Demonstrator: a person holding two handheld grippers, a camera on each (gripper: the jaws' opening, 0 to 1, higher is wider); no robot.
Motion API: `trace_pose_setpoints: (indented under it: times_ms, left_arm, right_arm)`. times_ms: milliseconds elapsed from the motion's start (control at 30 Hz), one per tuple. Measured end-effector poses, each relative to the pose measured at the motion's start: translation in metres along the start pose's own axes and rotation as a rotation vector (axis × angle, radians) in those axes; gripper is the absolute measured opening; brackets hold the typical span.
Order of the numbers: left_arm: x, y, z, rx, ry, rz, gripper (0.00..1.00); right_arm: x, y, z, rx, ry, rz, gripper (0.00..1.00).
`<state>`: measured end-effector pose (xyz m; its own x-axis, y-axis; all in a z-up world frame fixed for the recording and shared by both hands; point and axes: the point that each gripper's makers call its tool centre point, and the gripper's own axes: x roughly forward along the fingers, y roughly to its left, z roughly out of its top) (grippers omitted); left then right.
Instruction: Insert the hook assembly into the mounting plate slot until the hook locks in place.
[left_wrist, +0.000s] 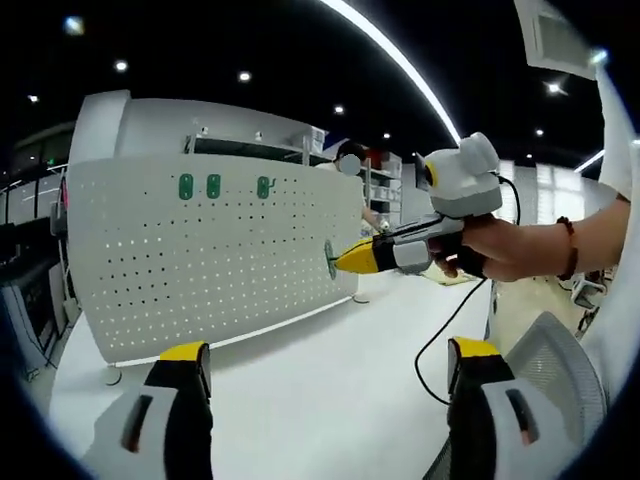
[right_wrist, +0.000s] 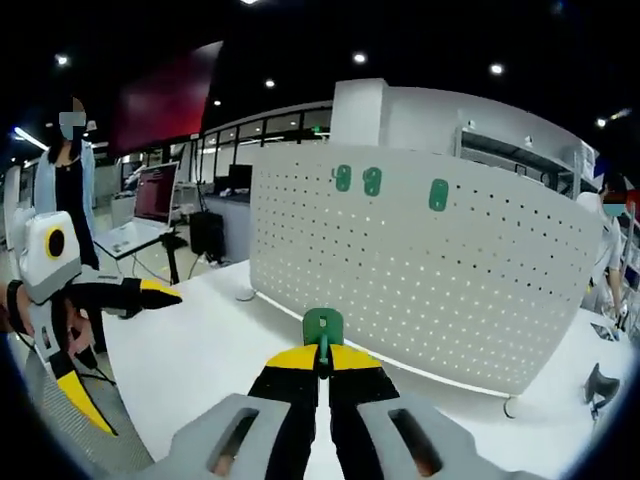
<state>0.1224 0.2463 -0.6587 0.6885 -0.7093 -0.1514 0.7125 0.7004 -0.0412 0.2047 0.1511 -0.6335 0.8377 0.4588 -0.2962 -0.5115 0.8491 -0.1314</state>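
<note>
Right gripper (right_wrist: 322, 352) clamped narrow on green hook (right_wrist: 323, 326), held ahead of white pegboard (right_wrist: 420, 270), apart from it. Three green hooks (right_wrist: 372, 181) already hung high on board. Left gripper (left_wrist: 325, 372) stood wide, holding nothing, above white table (left_wrist: 330, 370).

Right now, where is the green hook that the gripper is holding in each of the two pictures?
Left gripper view: the hook is just right of centre, pinched at the tip of the right gripper, in front of the pegboard's right end.
Right gripper view: the hook is at lower centre, between that view's own shut jaws.
Shared landmark: the white pegboard with three green hooks near its top.
</note>
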Motion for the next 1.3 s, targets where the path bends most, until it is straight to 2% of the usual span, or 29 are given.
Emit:
trace_pose_setpoints:
  times_ms: [567, 1300]
  left_arm:
    - [-0.006, -0.001, -0.004, -0.012, 0.012, -0.02, 1.0]
    - [-0.016, 0.01, 0.0, -0.012, -0.005, -0.011, 1.0]
  right_arm:
    - [0.017, -0.016, 0.039, 0.008, -0.056, -0.059, 0.01]
    - [0.038, -0.034, 0.078, 0.057, -0.123, -0.119, 0.01]
